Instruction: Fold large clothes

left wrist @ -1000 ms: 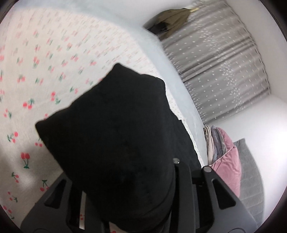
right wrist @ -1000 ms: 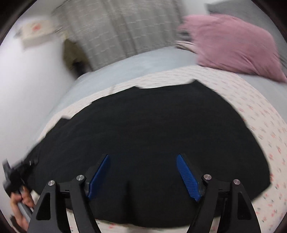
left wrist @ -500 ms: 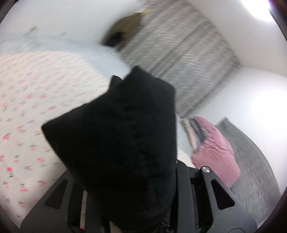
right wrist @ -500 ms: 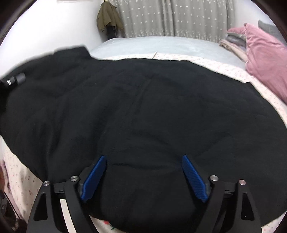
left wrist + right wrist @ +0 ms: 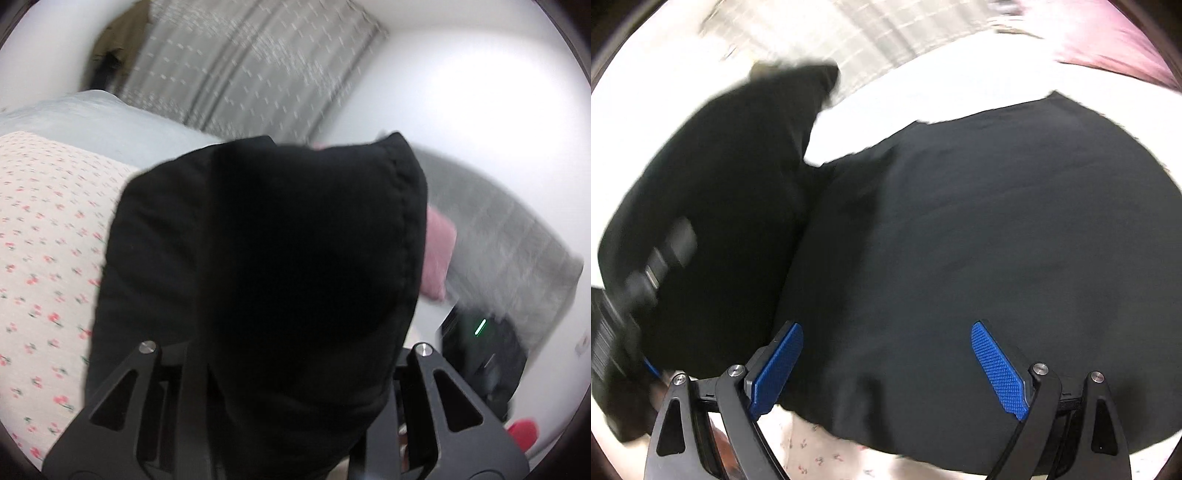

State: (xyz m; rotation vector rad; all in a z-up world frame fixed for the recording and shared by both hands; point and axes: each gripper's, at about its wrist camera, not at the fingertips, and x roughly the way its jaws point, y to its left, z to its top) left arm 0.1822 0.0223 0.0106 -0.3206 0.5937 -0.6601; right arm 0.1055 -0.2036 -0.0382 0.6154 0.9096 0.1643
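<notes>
A large black garment (image 5: pixel 979 229) lies spread on the cherry-print bed sheet (image 5: pixel 48 258). My left gripper (image 5: pixel 280 369) is shut on one edge of the black garment (image 5: pixel 266 266) and holds it lifted; the cloth drapes over the fingers and hides them. In the right wrist view that lifted part (image 5: pixel 731 192) rises at the left, with the left gripper body (image 5: pixel 639 291) in front of it. My right gripper (image 5: pixel 886 365) is open and empty, its blue pads (image 5: pixel 997 369) just above the garment's near edge.
A pink pillow (image 5: pixel 437 254) and a grey blanket (image 5: pixel 509 258) lie at the bed's head; the pillow also shows in the right wrist view (image 5: pixel 1115 40). Grey curtains (image 5: pixel 240 66) and a hanging coat (image 5: pixel 110 48) stand behind the bed. A red item (image 5: pixel 522 432) is low right.
My left gripper has lifted the garment's edge higher and swung it toward the pillow side. The right gripper stayed open, low over the garment's near edge.
</notes>
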